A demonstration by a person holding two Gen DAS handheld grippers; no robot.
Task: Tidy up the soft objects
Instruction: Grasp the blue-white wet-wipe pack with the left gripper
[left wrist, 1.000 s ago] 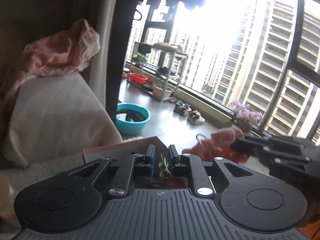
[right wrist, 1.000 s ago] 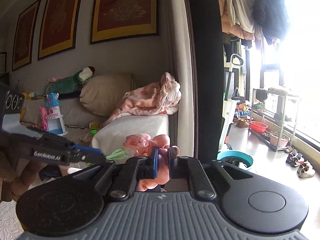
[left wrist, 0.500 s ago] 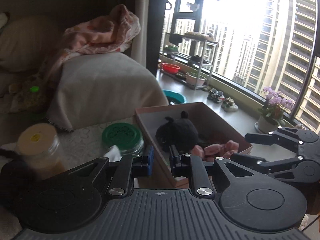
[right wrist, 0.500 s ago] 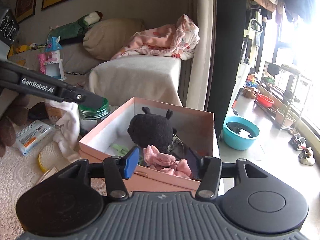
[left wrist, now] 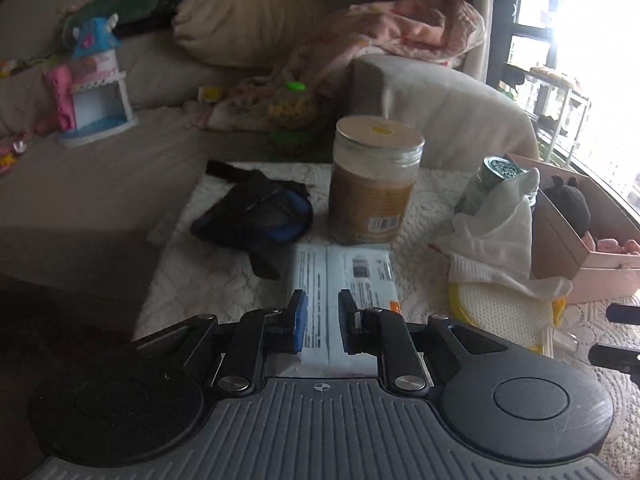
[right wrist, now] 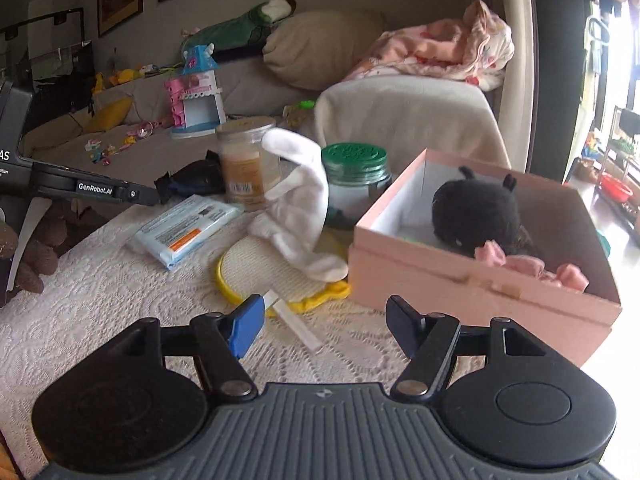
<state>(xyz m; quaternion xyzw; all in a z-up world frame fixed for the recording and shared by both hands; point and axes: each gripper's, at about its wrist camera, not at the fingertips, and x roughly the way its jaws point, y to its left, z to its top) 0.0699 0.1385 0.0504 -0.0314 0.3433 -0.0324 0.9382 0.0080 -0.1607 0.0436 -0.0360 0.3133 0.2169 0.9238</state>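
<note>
The right wrist view showed the pink box's (right wrist: 472, 280) interior: a black plush (right wrist: 476, 210) with pink fabric (right wrist: 532, 266) at its 5 o'clock. The right tongs (right wrist: 324, 328) gaped wide, empty. The left view alone showed the left tongs (left wrist: 320, 320) narrowly parted, holding nothing, over a wipes packet (left wrist: 340, 276); a white sock (left wrist: 500, 236) lay at 2 o'clock.

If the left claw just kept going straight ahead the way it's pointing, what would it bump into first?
Most likely the flat blue-and-white packet lying on the lace cloth right ahead of the left claw; beyond it stands the tan jar. Depth is hard to judge.
</note>
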